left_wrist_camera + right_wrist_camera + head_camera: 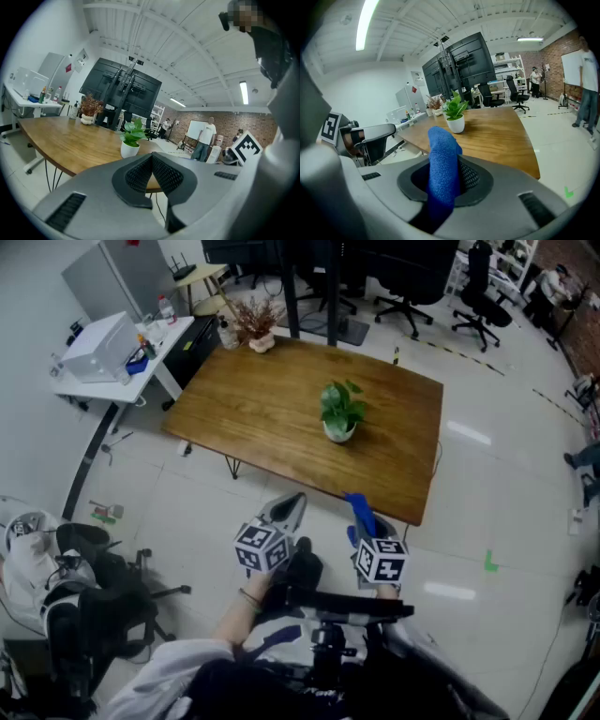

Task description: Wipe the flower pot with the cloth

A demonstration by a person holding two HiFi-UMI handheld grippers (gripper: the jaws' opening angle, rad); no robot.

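The pot (338, 431) stands upright near the middle of the table (253, 399). Both grippers hang off the table's near edge, well short of the pot. The right gripper (362, 521), jaws clamped on the blue cloth (443, 164), looks nearer, with the pot almost straight ahead. The left gripper (287, 510) is closed and empty.

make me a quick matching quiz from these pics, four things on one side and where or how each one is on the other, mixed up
1 left gripper
2 right gripper
3 flower pot
4 dried plant

a at a far corner of the table
b shut on the blue cloth
c shut, empty
d mid-table, upright

Pairs: 1c, 2b, 3d, 4a
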